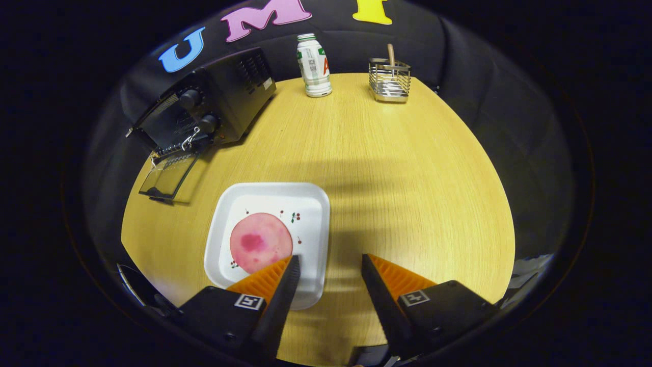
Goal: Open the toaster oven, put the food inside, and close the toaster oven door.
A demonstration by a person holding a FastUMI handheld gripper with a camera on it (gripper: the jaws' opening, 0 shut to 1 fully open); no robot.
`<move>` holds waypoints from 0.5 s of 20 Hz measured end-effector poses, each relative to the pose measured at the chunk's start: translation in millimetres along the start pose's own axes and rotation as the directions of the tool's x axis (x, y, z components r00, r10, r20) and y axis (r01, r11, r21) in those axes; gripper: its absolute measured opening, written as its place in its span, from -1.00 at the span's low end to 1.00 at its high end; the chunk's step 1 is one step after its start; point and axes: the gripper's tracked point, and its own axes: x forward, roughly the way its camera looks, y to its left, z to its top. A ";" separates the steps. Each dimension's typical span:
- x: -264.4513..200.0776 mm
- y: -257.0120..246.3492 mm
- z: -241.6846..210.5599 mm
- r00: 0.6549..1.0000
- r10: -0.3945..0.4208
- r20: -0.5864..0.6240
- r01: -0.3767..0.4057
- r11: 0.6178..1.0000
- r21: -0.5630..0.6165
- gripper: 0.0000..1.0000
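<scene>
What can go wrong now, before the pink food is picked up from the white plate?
1. The open gripper has one orange finger over the round pink food slice and the other beside the square white plate; closing here may miss it.
2. The black toaster oven has its glass door down; carrying low may hit it.

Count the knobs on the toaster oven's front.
2, one above the other on the toaster oven's panel beside its open door: upper knob, lower knob. Others may be hidden. The gripper hovers open.
</scene>
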 end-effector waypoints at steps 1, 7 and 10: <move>-0.2 -1.0 3.9 1.000 -0.013 0.012 0.013 1.000 -0.008 0.46; -0.6 9.5 -3.7 0.995 0.001 -0.096 -0.003 1.000 -0.022 -0.26; 1.0 11.1 -3.2 0.989 0.016 -0.146 -0.019 1.000 -0.017 -0.55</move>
